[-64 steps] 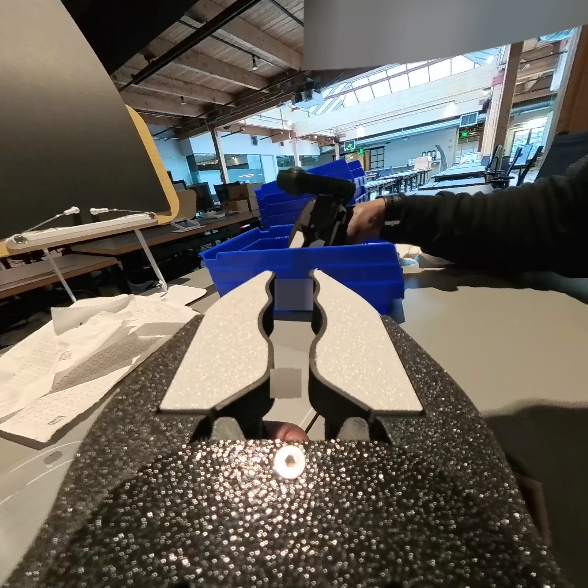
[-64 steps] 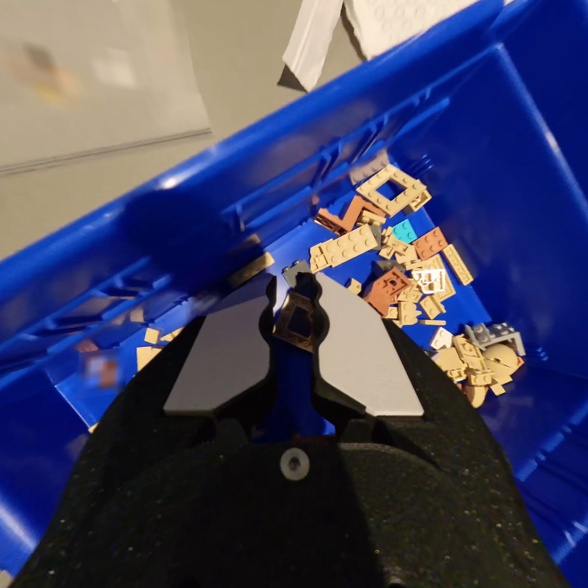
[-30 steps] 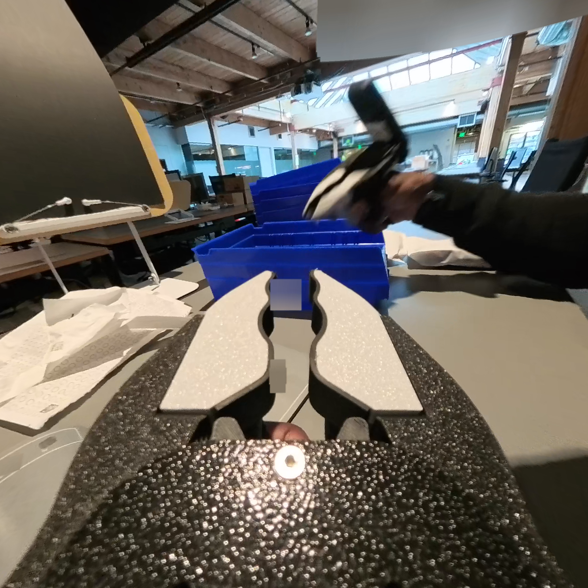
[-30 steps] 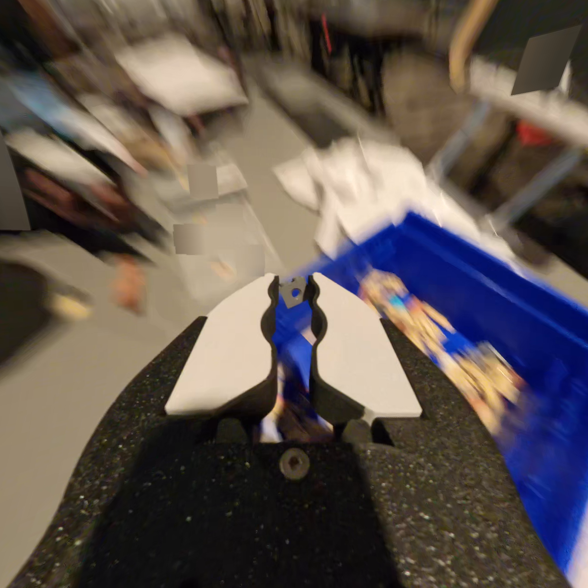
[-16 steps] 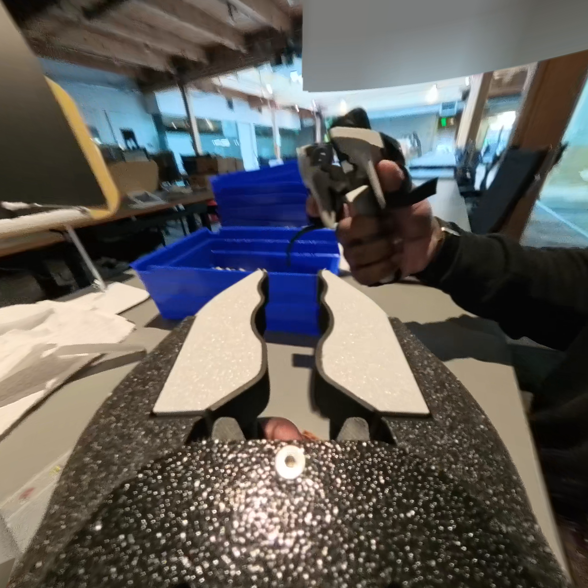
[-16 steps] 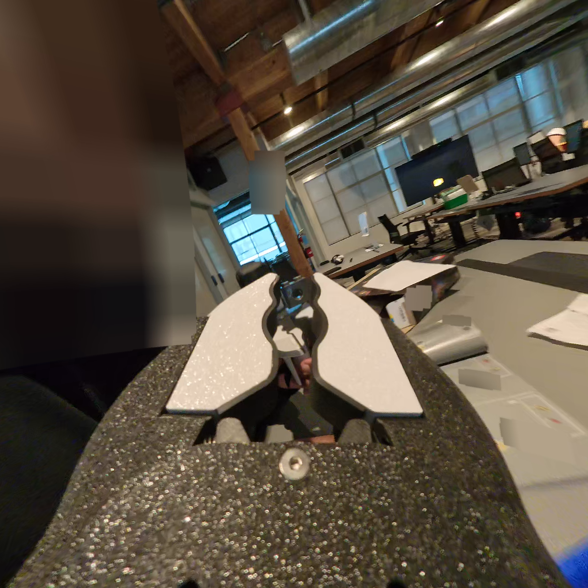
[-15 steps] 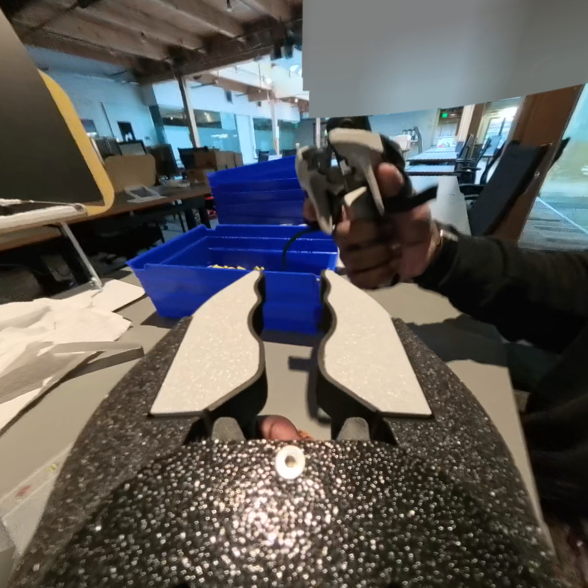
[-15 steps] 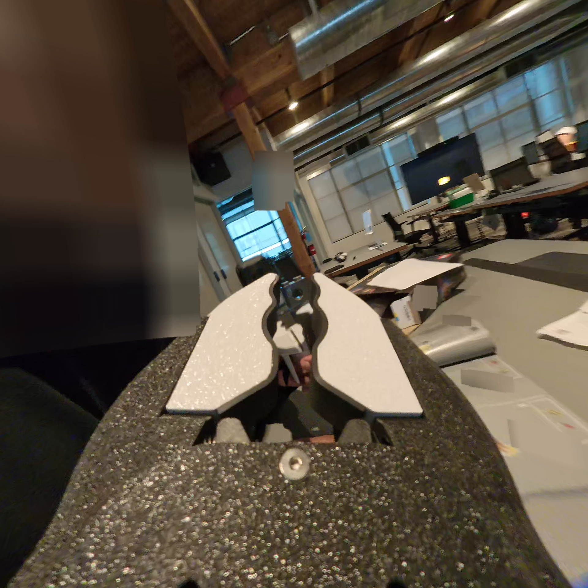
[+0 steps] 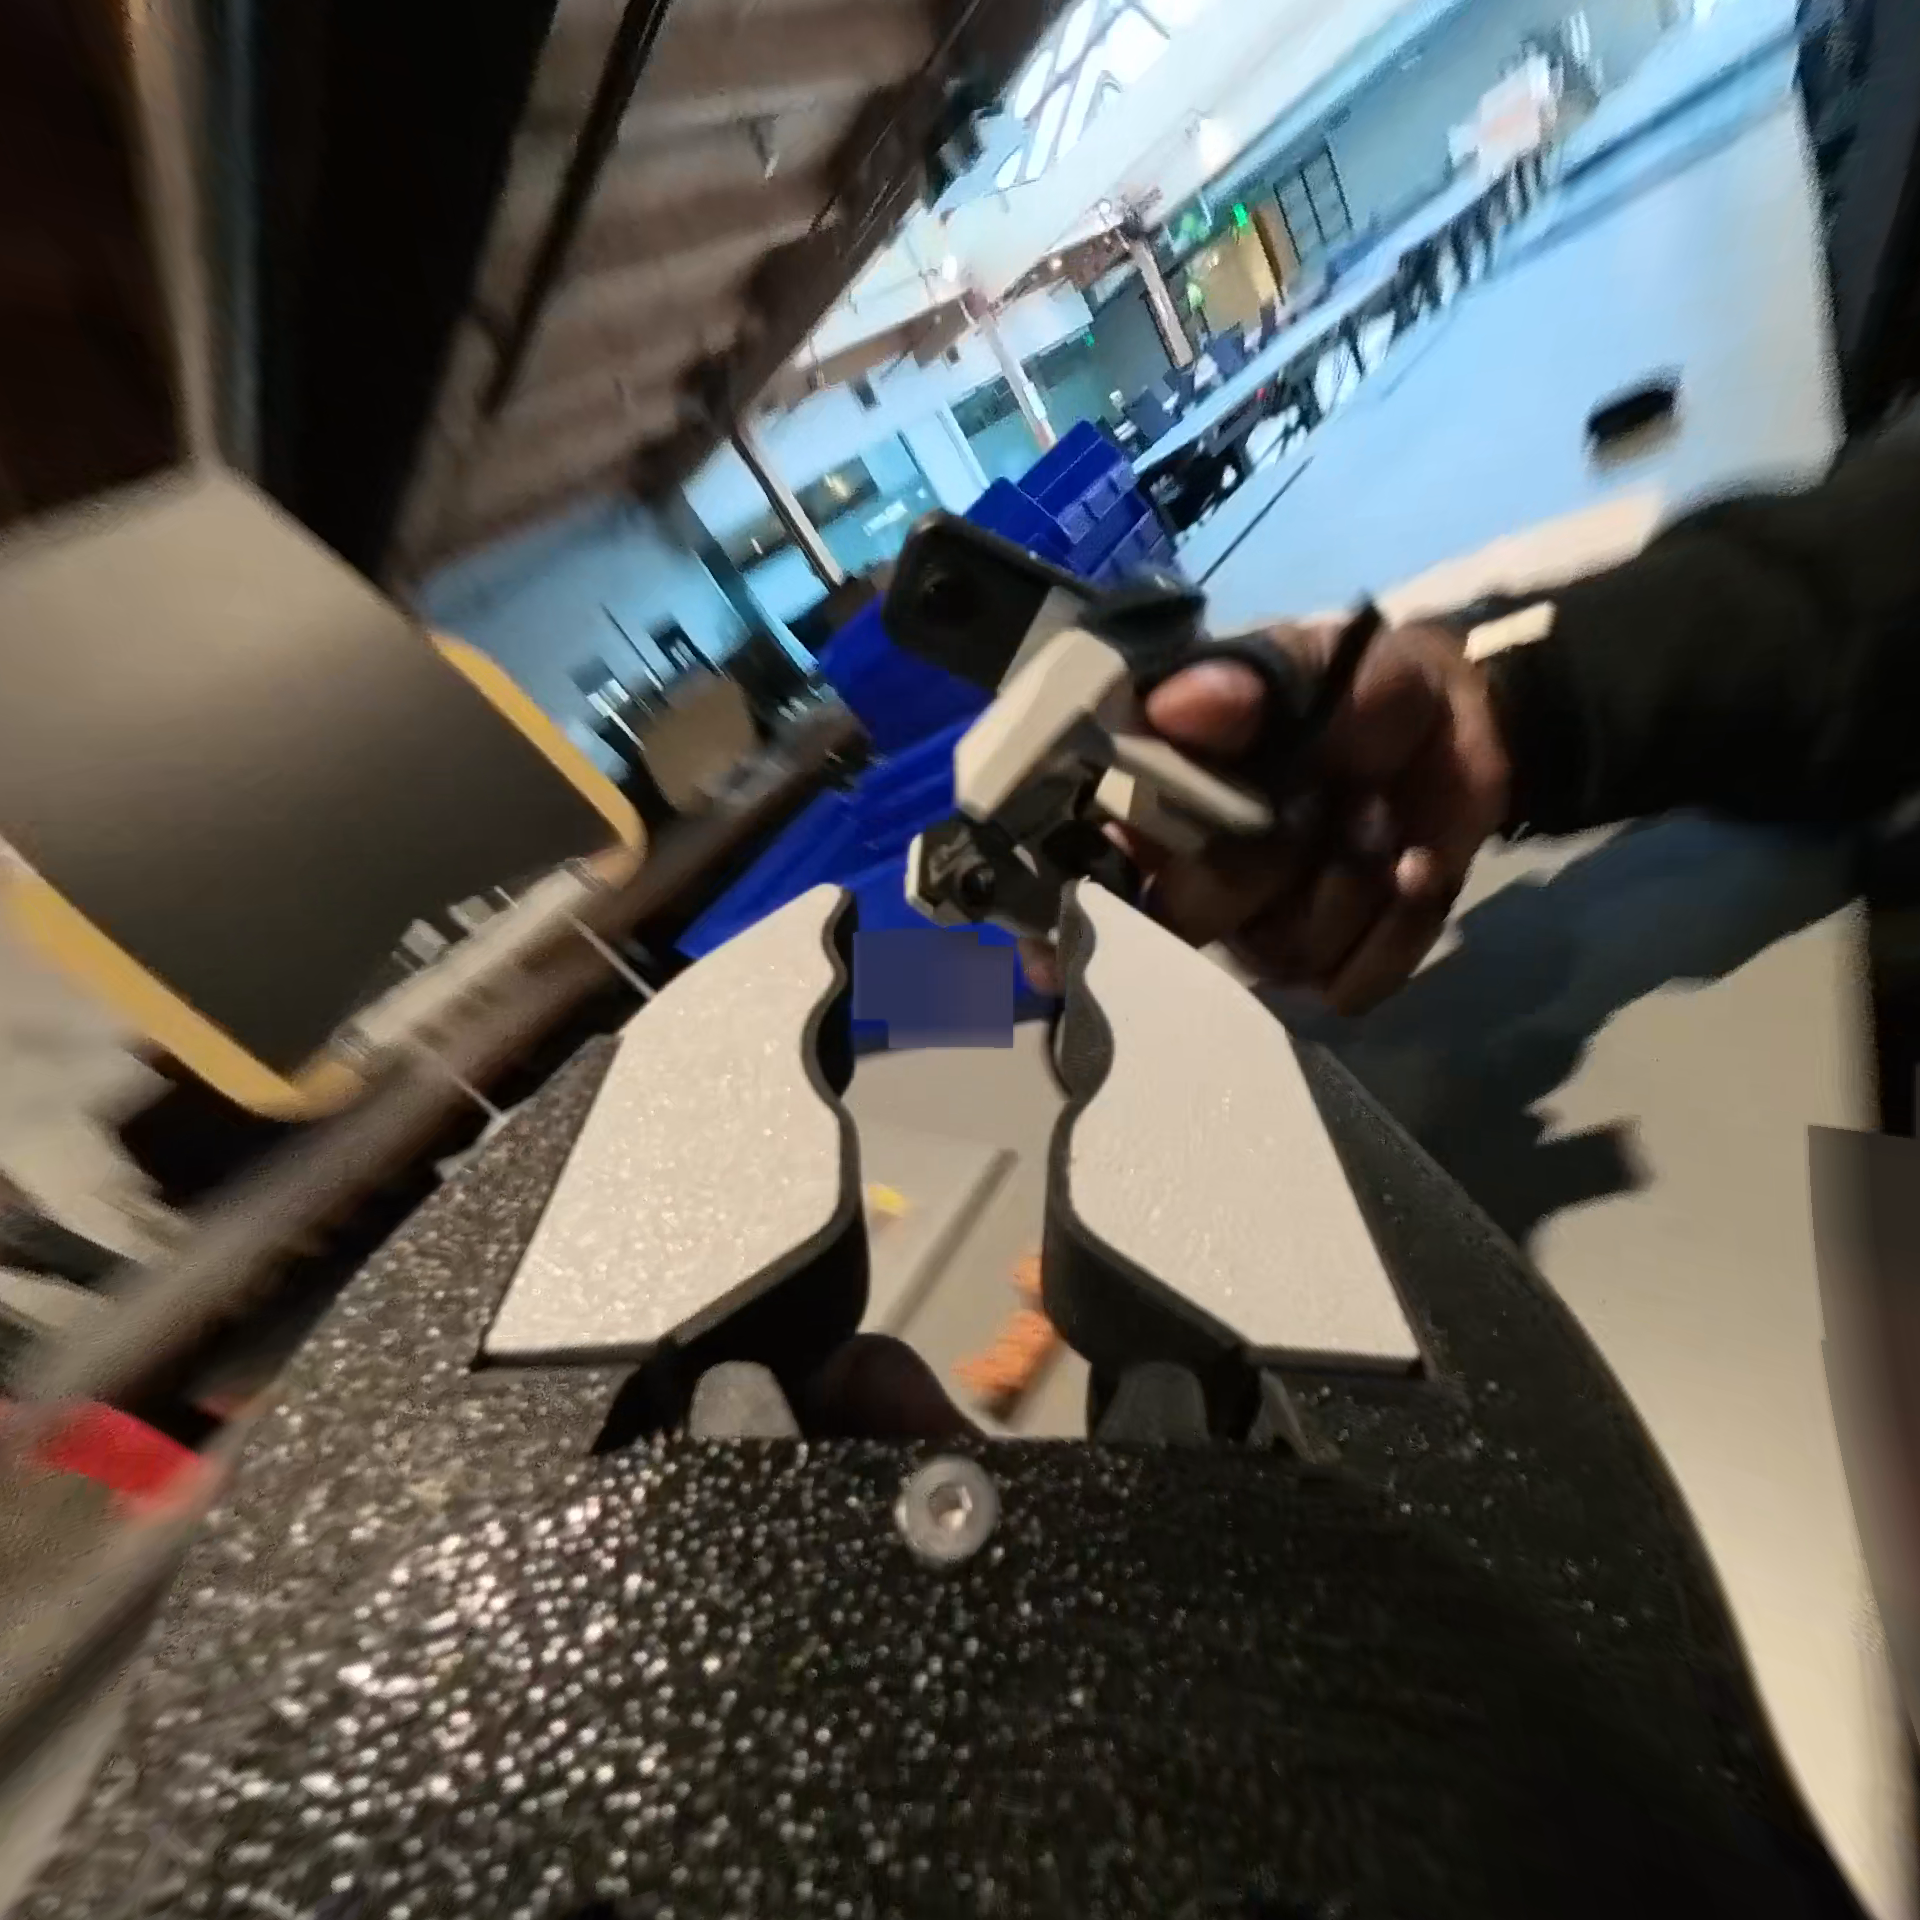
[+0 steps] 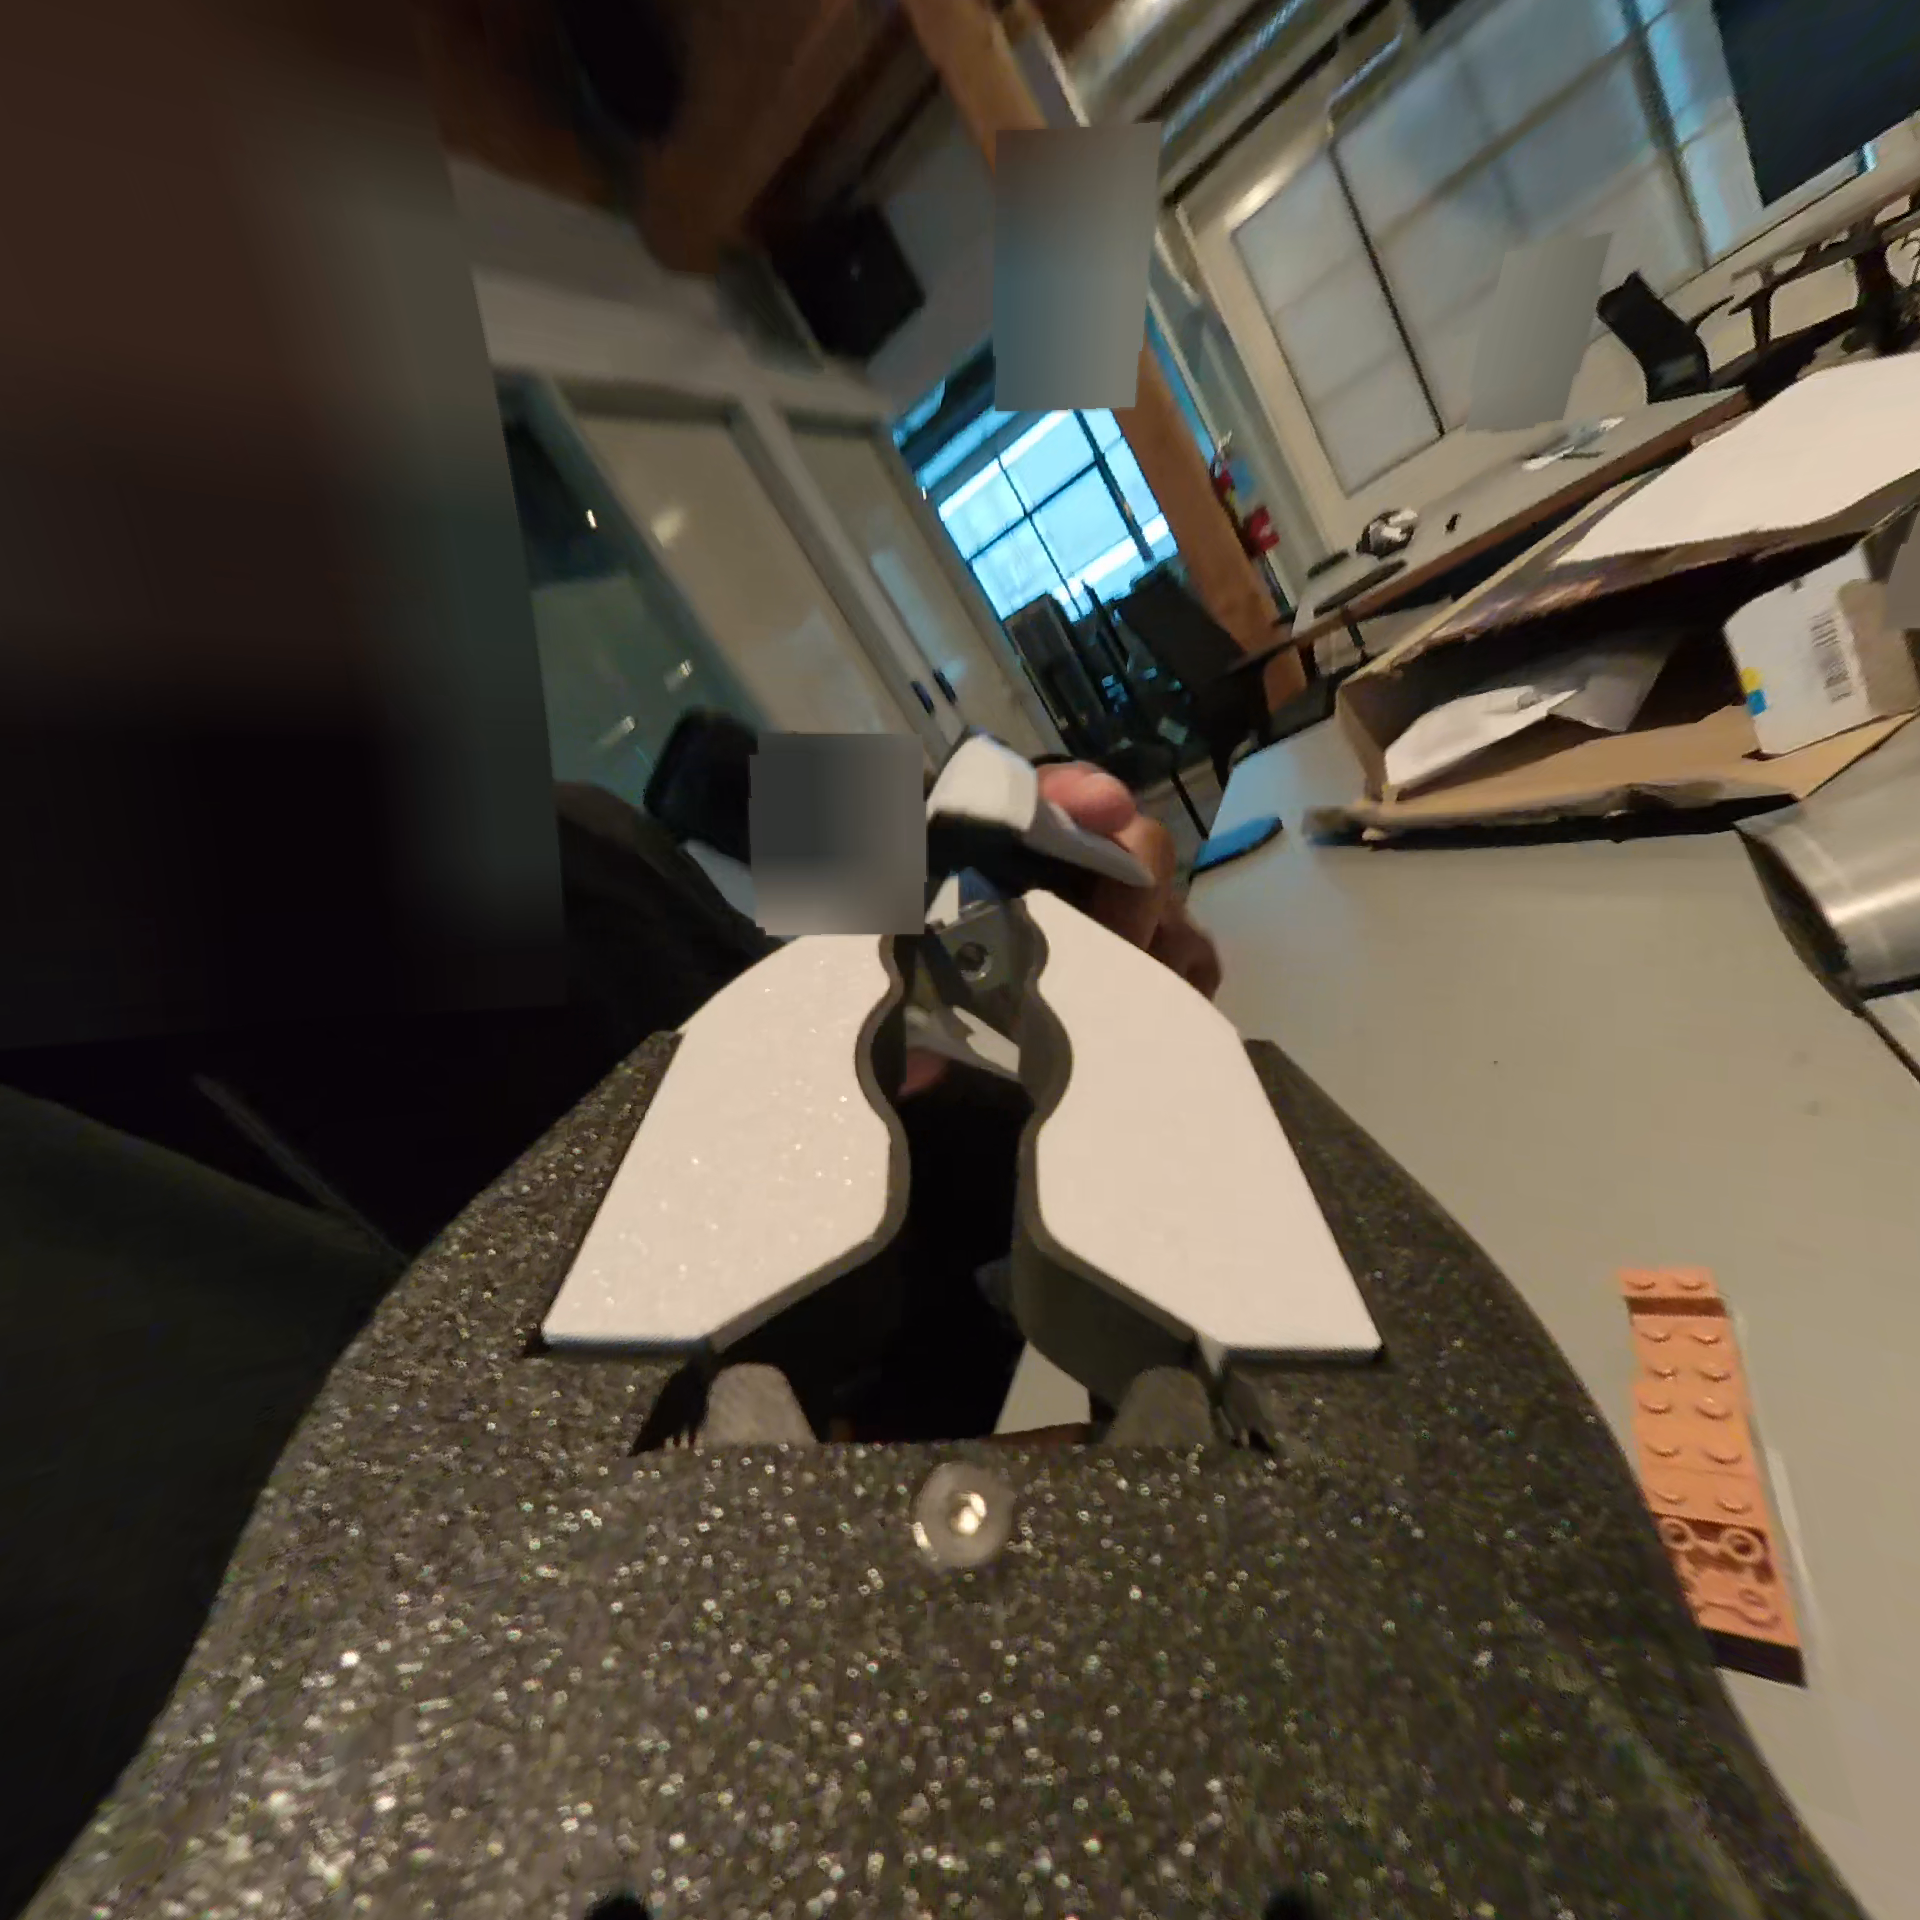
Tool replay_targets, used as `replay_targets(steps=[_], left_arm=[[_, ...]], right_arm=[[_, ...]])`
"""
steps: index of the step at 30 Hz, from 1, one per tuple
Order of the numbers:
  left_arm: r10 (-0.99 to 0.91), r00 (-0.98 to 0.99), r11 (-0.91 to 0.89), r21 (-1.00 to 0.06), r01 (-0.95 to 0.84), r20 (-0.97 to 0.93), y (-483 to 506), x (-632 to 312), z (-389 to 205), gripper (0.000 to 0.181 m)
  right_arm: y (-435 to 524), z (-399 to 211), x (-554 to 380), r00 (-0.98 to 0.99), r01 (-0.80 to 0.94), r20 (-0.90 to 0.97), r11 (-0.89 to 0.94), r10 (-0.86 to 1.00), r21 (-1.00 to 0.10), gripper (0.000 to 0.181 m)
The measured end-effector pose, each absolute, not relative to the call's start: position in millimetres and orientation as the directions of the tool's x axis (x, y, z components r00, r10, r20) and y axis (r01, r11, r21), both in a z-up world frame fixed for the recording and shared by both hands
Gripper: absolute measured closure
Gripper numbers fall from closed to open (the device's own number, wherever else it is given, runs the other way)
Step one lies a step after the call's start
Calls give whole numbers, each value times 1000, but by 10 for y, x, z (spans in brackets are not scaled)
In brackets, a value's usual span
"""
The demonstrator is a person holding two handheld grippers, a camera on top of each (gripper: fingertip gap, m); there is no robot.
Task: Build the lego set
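Two grippers are facing each other above a grey table point(image 10: 1507, 1039), tip to tip. In the right wrist view, the right gripper point(image 10: 961, 961) is sitting at the centre of the frame with its pale fingers point(image 10: 758, 1122) drawn close, clenching a small grey lego piece point(image 10: 977, 961) with a round hole between the tips. In the left wrist view the same piece point(image 9: 966, 883) is showing just above centre, pinched at the end of the right gripper point(image 9: 982, 883), which a hand point(image 9: 1330, 800) in a dark sleeve is gripping at the right of the frame.

The left gripper point(image 9: 951, 935) is filling the lower half of its own view, its jaws standing apart with nothing between them and a clear gap showing the table below; its tips are sitting just beneath the held piece. Through that gap, small orange bits point(image 9: 1008, 1361) are lying on the table, too blurred to name.

Blue bins point(image 9: 831, 831) are standing behind the grippers, left of centre in the left wrist view. In the lower right of the right wrist view, a long orange-brown lego plate point(image 10: 1694, 1455) is lying flat on the table. A torn cardboard box point(image 10: 1610, 707) with papers is resting at the right edge, further back.
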State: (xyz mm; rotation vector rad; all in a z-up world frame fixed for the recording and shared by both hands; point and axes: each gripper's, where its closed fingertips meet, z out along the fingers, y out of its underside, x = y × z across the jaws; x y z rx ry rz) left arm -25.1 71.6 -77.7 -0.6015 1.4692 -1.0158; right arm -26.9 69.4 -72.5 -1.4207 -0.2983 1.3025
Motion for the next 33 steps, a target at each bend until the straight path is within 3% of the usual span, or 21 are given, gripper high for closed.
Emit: replay_targets(steps=[4,10,33], left_arm=[[-942,-208,243,-963,120,-263,697,-349,-828,149],[-977,-208,14,-995,96,-34,656,-407,-920,151],[-994,-111,-22,-984,176,2,890,-328,-1018,158]], right_arm=[[652,-772,-411,377,-427,-470,-301,799,-853,165],[648,-827,-464,369,-428,-446,-277,815,-860,165],[912,-906,-373,472,-406,-406,-216,782,-888,166]])
